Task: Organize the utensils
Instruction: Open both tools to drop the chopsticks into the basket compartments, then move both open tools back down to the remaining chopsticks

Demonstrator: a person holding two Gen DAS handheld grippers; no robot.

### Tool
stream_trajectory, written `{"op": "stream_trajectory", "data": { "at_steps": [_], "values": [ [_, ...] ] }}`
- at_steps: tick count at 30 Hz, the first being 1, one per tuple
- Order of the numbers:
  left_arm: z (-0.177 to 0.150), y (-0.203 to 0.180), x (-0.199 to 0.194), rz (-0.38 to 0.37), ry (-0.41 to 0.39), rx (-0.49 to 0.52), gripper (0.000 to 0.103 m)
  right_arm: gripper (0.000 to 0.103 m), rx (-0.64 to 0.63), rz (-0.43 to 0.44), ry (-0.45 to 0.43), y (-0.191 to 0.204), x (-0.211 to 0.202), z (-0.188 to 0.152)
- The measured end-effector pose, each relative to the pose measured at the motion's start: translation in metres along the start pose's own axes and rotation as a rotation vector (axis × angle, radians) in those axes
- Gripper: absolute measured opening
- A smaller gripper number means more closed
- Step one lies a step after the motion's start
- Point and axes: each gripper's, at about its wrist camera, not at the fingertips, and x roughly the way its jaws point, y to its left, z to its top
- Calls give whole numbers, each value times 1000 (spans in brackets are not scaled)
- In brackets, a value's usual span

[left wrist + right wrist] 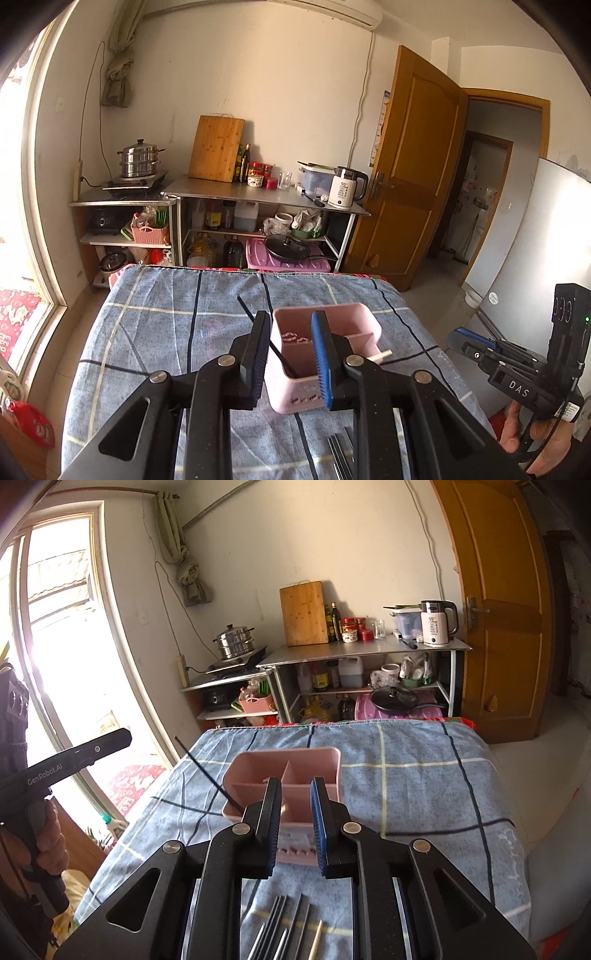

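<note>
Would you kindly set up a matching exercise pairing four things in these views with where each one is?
1 pink organizer
2 black chopstick
3 loose chopsticks
4 electric kettle

a leaning out of the organizer
b flat on the cloth, near side
c middle of the checked cloth
d far metal counter

Pairs: 1-c, 2-a, 3-b, 4-d

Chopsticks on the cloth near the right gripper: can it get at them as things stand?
Probably yes. The chopsticks lie bare on the cloth just below the right gripper, whose jaws are apart and empty. The pink holder sits beyond them, not in the way.
</note>
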Motion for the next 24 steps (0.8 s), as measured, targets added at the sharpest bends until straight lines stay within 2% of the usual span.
{"op": "stream_trajectory", "data": {
  "at_steps": [6,13,24],
  "values": [
    [-51,-20,-24,-24,9,28,23,17,7,-11,10,-5,-28,-40],
    [-111,-38,-39,-31,54,44,23,17,26,-23,65,-12,-44,-91],
    [-180,-53,-39,-51,162,64,23,17,21,-43,149,-11,-54,-147]
  ]
}}
